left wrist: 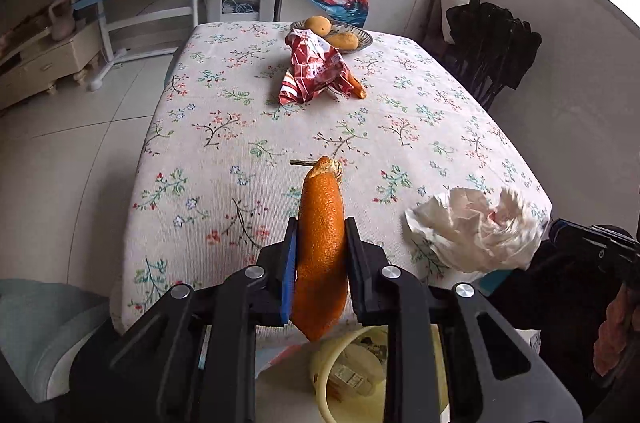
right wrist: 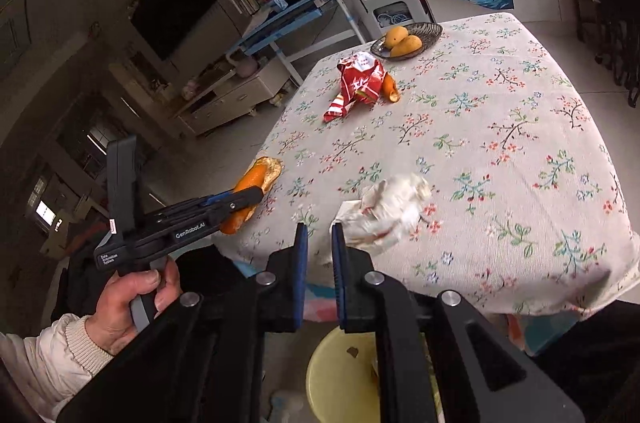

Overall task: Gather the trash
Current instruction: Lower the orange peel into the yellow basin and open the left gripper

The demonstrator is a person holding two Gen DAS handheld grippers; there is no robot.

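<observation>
My left gripper (left wrist: 320,223) is shut on a long piece of orange peel (left wrist: 322,251), held upright over the near edge of the floral-cloth table (left wrist: 224,151). The right wrist view shows that gripper (right wrist: 256,195) and peel (right wrist: 256,179) from the side, in a person's hand. My right gripper (right wrist: 320,227) is shut on a corner of a crumpled white tissue (right wrist: 384,211), blurred by motion; the tissue (left wrist: 476,231) also hangs at the right of the left wrist view. A red wrapper (left wrist: 316,71) (right wrist: 360,83) and a small peel scrap (left wrist: 356,87) (right wrist: 390,89) lie further back.
A yellow bin (left wrist: 352,375) (right wrist: 340,375) stands on the floor below both grippers, at the table's near edge. A dish of yellow fruit (left wrist: 362,45) (right wrist: 432,31) sits at the far end of the table (right wrist: 520,143). A dark chair (left wrist: 492,51) stands to the right.
</observation>
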